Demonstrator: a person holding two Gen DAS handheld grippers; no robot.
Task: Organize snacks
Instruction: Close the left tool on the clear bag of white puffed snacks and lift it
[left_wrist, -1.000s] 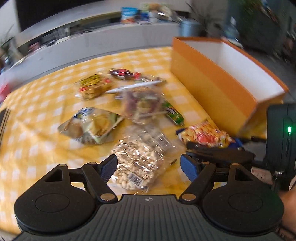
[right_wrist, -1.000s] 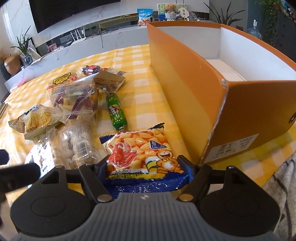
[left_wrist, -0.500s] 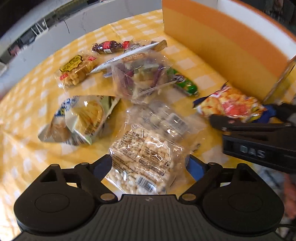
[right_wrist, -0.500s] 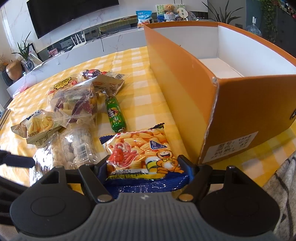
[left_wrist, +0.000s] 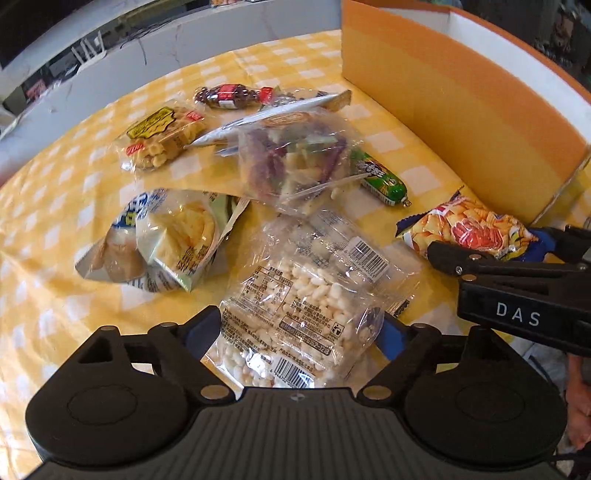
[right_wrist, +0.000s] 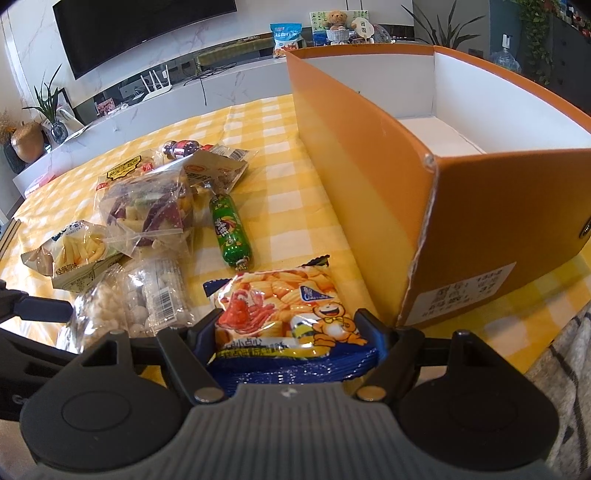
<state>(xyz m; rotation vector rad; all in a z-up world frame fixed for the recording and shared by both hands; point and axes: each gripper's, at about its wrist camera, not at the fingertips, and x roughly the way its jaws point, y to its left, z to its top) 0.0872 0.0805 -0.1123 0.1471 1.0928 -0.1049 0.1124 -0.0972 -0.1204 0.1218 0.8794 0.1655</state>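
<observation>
Several snack packs lie on a yellow checked tablecloth (left_wrist: 55, 302) beside an orange box (right_wrist: 369, 177). My left gripper (left_wrist: 299, 332) is open, its fingers on either side of a clear bag of white puffed pieces (left_wrist: 295, 306). My right gripper (right_wrist: 288, 332) is shut on an orange-and-blue chip bag (right_wrist: 280, 317) near the box's front corner; that chip bag (left_wrist: 469, 229) and the right gripper's fingers (left_wrist: 480, 262) also show in the left wrist view. A green sausage (right_wrist: 229, 232), a clear bag of vegetable chips (right_wrist: 147, 214) and a white-green fries bag (left_wrist: 166, 236) lie behind.
A peanut pack (left_wrist: 162, 136) and a dark red candy pack (left_wrist: 229, 96) lie farther back. The orange box is open on top with a white interior (right_wrist: 436, 129). A white counter (right_wrist: 184, 96) runs behind the table.
My left gripper has moved forward and down so its open fingers now flank the puffed-pieces bag. My right gripper has stayed shut on the chip bag, barely moving.
</observation>
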